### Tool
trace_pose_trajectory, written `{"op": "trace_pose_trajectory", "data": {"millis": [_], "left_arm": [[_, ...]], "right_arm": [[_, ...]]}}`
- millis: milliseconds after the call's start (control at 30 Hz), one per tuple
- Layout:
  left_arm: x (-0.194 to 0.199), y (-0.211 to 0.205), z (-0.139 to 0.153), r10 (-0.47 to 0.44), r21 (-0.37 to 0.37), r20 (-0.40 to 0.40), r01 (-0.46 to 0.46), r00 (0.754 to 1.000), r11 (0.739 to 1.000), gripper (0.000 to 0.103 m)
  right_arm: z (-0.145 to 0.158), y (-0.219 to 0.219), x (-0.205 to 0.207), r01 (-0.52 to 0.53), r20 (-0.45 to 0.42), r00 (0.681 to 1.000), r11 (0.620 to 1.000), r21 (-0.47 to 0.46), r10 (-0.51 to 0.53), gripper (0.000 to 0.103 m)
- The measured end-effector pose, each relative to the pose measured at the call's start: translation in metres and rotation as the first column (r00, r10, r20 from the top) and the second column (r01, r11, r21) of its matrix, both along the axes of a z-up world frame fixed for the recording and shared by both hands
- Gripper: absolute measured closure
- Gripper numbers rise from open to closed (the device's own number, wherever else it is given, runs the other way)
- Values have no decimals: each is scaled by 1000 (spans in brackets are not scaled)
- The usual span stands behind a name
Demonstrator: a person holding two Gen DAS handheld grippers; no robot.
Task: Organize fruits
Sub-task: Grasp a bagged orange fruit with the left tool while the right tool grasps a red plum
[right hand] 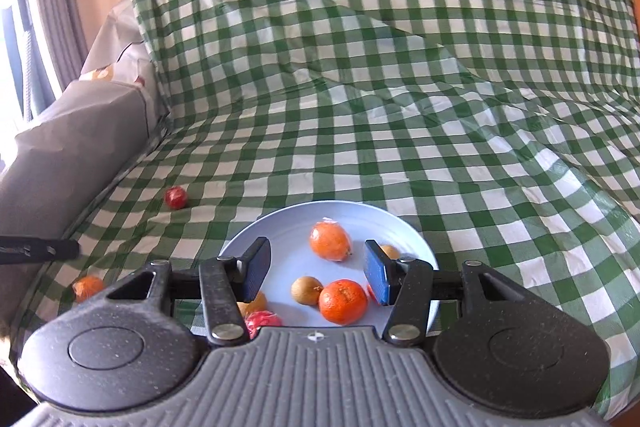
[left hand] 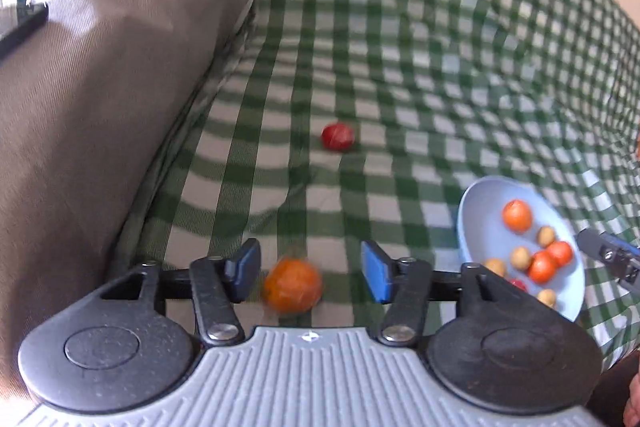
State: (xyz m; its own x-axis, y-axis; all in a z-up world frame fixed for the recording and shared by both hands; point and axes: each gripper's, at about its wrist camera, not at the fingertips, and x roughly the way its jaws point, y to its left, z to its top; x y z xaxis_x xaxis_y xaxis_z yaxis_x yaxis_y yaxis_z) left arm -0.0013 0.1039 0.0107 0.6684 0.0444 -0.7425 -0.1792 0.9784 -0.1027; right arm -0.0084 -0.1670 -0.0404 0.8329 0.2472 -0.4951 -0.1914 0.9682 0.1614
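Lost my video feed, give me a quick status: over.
Left gripper open, orange fruit between fingers, ungripped. Right gripper open above blue plate. Red fruit loose on cloth. Nothing blocking.

A green checked cloth [right hand: 400, 107] lies beside a grey cushion [left hand: 100, 87].

No readable text, label, brand or number is showing anywhere; only a small round cross-marked emblem is sitting on the grey ribbed gripper body [left hand: 311, 337], too tiny to identify.

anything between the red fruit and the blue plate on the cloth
Nothing; only bare checked cloth lies between the red fruit and the blue plate, seen in the right wrist view.
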Motion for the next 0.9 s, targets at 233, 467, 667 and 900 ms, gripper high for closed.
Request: {"op": "trace_pose_trajectory", "data": {"millis": [233, 467, 667, 900], "left_arm": [[15, -4, -24, 33, 88, -137, -21, 990, 996, 42], [21, 3, -21, 44, 79, -112, -35, 993, 996, 62], [18, 15, -16, 65, -25, -67, -67, 996, 997, 62], [24, 26, -20, 111, -100, -110, -122, 988, 987, 62]], "right_arm": [[-5, 13, 2, -44, -13, 999, 998, -43, 43, 50], [-8, 25, 2, -88, -6, 996, 991, -101, 88, 50], [2, 41, 10, -160, 0, 987, 984, -75, 161, 92], [22, 106, 62, -241, -26, 970, 970, -18, 241, 87]]}}
